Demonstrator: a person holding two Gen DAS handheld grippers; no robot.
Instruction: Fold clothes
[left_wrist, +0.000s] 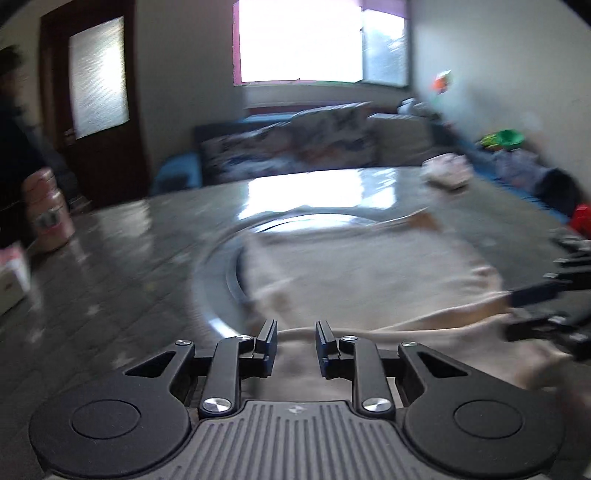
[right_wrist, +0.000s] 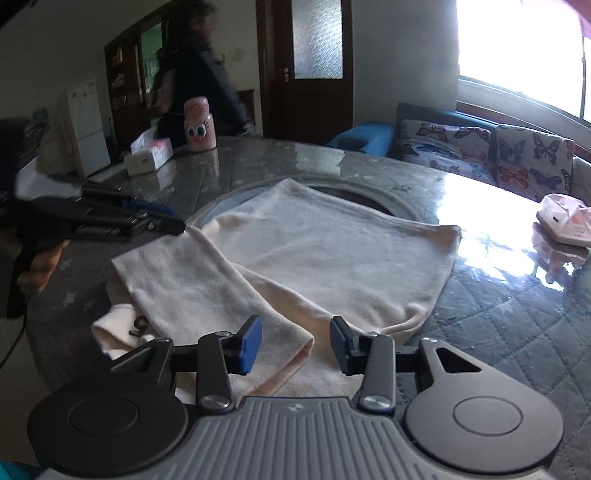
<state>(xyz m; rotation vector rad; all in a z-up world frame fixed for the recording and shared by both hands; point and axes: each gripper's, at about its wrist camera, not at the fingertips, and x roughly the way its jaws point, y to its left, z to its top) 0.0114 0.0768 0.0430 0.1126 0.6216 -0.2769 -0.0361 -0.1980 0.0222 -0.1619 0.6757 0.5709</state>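
Observation:
A cream garment (right_wrist: 332, 258) lies spread on the round table (right_wrist: 517, 314), its left part folded over in a strip toward the near edge. My right gripper (right_wrist: 295, 343) hovers open over the near folded corner, blue pads apart and nothing pinched. My left gripper (left_wrist: 295, 339) stands open just above the garment's (left_wrist: 369, 266) near hem, with a narrow gap between its fingers. From the right wrist view the left gripper (right_wrist: 173, 225) sits at the cloth's left edge, held by a hand (right_wrist: 40, 266). The right gripper (left_wrist: 517, 314) shows blurred at the right of the left wrist view.
A glass turntable (right_wrist: 369, 192) lies under the garment's far part. A pink bottle (right_wrist: 199, 125) and a tissue box (right_wrist: 147, 155) stand at the far left, a pink item (right_wrist: 565, 218) at the right. A sofa (right_wrist: 480, 147) runs behind; a person (right_wrist: 199, 74) stands in the background.

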